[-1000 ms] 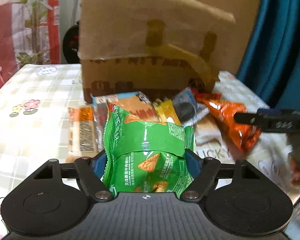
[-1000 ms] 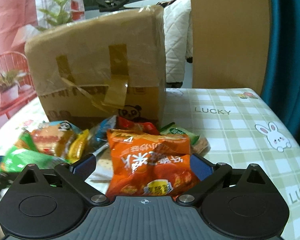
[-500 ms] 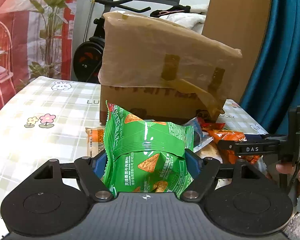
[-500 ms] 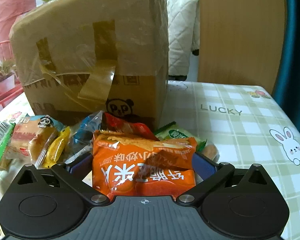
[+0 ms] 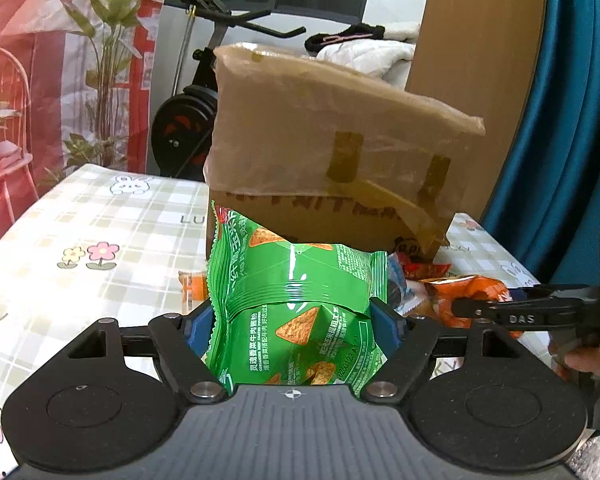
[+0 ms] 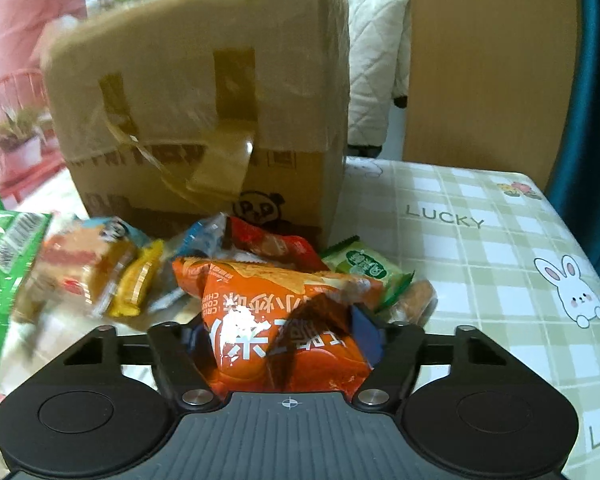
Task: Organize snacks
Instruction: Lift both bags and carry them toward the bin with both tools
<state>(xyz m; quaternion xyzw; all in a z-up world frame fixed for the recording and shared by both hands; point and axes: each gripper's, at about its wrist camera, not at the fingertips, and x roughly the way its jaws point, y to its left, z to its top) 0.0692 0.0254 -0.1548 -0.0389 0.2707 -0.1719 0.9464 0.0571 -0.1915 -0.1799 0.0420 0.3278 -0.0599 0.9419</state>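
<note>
My left gripper (image 5: 292, 314) is shut on a green chip bag (image 5: 296, 280), held upright above the table in front of a taped cardboard box (image 5: 332, 160). My right gripper (image 6: 278, 332) has its jaws closing on an orange chip bag (image 6: 280, 300); the pads press in and the bag is dented and crumpled. That bag lies at the near edge of a pile of snack packets below the box (image 6: 204, 100). In the left wrist view the orange bag (image 5: 464, 288) shows at the right with one of the right gripper's fingers (image 5: 512, 316) beside it.
The pile holds a yellow packet (image 6: 136, 280), an orange-and-blue packet (image 6: 88, 264), a red packet (image 6: 276, 244) and a small green packet (image 6: 364, 264). The checked tablecloth (image 6: 480, 260) stretches to the right. A person's hand (image 5: 588, 360) grips the right tool. A blue curtain hangs behind.
The left gripper has lifted the green bag a little and tipped upward. The right jaws have drawn in on the orange bag and crumpled it.
</note>
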